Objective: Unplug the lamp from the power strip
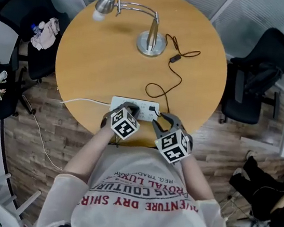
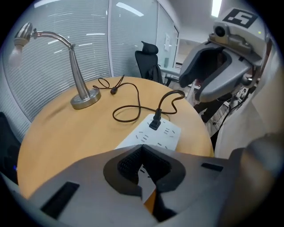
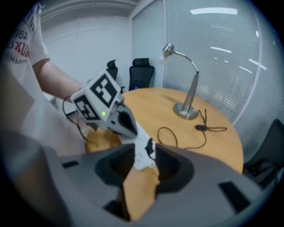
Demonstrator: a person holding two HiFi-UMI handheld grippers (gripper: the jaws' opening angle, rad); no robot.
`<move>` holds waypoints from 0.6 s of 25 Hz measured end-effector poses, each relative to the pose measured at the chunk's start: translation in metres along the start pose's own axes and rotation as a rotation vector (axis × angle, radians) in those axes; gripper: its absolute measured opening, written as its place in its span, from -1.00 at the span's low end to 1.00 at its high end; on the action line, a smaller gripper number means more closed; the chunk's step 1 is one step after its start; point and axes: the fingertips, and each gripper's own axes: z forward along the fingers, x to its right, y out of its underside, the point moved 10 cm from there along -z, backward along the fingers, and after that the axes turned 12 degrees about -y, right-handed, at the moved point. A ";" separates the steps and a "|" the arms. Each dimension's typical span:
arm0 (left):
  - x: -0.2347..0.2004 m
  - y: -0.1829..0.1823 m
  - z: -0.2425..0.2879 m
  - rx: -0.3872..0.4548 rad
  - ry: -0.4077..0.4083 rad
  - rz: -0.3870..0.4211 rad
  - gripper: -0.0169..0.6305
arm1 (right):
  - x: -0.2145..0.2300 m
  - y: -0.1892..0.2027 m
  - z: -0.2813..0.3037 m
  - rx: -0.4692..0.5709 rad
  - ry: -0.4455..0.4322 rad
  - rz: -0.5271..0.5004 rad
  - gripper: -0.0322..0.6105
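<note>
Round wooden table [image 1: 102,63]: lamp [image 1: 151,42] stands at the far side. Its black cord [image 1: 177,79] loops toward the near edge & ends in the plug [image 1: 155,110], which sits in the right end of the white power strip [image 1: 144,106]. Left gripper [image 1: 126,106] is over the strip's left part w/ jaws closed tip to tip, nothing between them. Right gripper [image 1: 166,120] has jaws wide apart, w/ the strip's right end & plug between them, pads not pressing on either
</note>
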 end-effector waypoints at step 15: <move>-0.004 0.011 0.003 0.143 0.065 -0.039 -0.86 | 0.034 -0.015 0.073 -0.376 -0.081 -0.150 -0.41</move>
